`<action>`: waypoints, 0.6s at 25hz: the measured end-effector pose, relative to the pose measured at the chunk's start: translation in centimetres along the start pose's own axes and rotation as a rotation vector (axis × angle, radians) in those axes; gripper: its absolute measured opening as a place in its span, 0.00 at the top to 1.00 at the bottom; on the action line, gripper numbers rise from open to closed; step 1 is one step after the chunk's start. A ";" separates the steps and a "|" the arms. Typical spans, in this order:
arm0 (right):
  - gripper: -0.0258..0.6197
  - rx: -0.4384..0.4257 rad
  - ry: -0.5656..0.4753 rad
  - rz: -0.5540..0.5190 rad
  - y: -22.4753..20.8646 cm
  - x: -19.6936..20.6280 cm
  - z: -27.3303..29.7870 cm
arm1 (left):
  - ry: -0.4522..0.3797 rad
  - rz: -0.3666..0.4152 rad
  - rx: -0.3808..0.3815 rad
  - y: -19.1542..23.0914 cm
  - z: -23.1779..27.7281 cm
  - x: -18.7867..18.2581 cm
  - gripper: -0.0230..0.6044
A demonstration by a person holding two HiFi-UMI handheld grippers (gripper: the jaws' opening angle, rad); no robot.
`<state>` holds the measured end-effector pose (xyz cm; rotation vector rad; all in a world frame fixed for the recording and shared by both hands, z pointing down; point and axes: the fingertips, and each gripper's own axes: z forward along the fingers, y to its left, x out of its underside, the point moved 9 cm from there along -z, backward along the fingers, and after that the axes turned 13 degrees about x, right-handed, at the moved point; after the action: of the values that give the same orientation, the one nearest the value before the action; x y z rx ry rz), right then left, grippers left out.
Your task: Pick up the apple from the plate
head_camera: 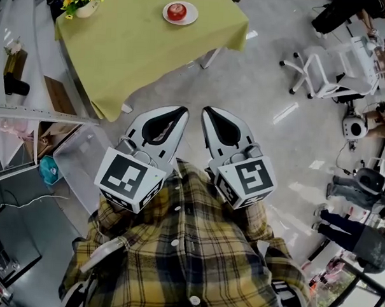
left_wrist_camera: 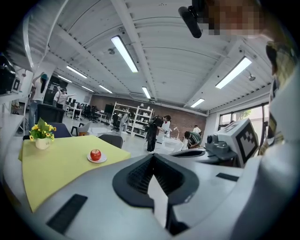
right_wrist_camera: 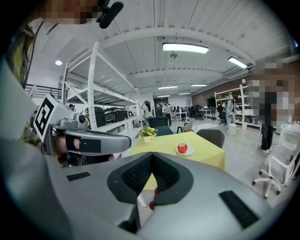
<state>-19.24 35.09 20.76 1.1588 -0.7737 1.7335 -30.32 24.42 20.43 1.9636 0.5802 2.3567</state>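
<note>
A red apple (head_camera: 177, 11) lies on a small white plate (head_camera: 188, 18) near the far corner of a table with a yellow-green cloth (head_camera: 140, 45). Both grippers hang in front of my checked shirt, over the floor and well short of the table. The left gripper (head_camera: 183, 110) is shut with nothing in it, and so is the right gripper (head_camera: 206, 110) beside it. In the left gripper view the apple (left_wrist_camera: 95, 154) sits far off to the left of the jaw tips (left_wrist_camera: 153, 156). In the right gripper view the apple (right_wrist_camera: 182, 148) lies ahead, slightly right of the tips (right_wrist_camera: 151, 157).
A pot of yellow flowers (head_camera: 80, 1) stands at the table's other far corner. Shelving (head_camera: 17, 78) runs along the left. A white office chair (head_camera: 323, 69) and small robots (head_camera: 356, 128) stand at the right. People (left_wrist_camera: 154, 133) are in the distance.
</note>
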 end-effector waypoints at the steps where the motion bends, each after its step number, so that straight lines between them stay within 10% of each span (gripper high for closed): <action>1: 0.96 0.003 0.008 -0.001 0.0 -0.2 0.8 | 0.001 -0.002 0.003 0.9 0.1 -0.1 0.95; 15: 0.96 -0.018 0.056 -0.009 -1.4 -1.5 8.8 | 0.017 -0.061 -0.003 8.8 2.3 -1.2 0.95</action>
<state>-14.44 27.72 22.63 1.0955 -0.7477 1.7413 -25.96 16.51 22.19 1.8983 0.6276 2.3385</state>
